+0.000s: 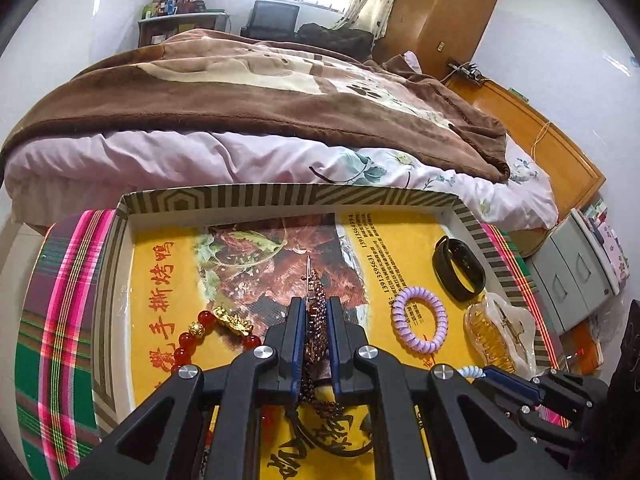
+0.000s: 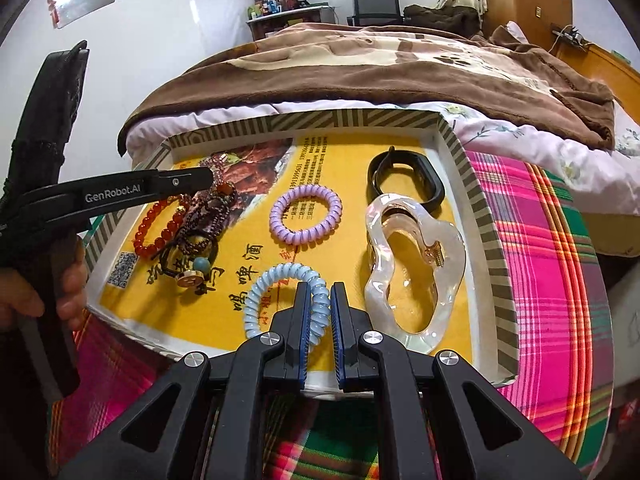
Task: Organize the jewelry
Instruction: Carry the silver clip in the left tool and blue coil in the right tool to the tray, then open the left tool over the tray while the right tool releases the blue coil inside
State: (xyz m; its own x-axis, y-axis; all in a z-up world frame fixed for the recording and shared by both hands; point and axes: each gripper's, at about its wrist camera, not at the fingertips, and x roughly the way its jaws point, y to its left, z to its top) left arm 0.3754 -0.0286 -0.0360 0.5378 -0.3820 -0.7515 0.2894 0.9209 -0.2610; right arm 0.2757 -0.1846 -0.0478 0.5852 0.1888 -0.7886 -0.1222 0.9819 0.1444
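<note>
Left gripper [image 1: 316,308] is clamping a dark beaded clip [image 1: 314,300] over the tray [image 2: 460,148], near the red bracelet [image 2: 158,228]. Right gripper [image 2: 319,298] is pinching the blue coil tie [image 2: 260,284] lying at the tray's near edge.

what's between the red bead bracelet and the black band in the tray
In the right wrist view, the purple coil hair tie lies on the yellow sheet between the red bead bracelet and the black band, touching neither.
</note>
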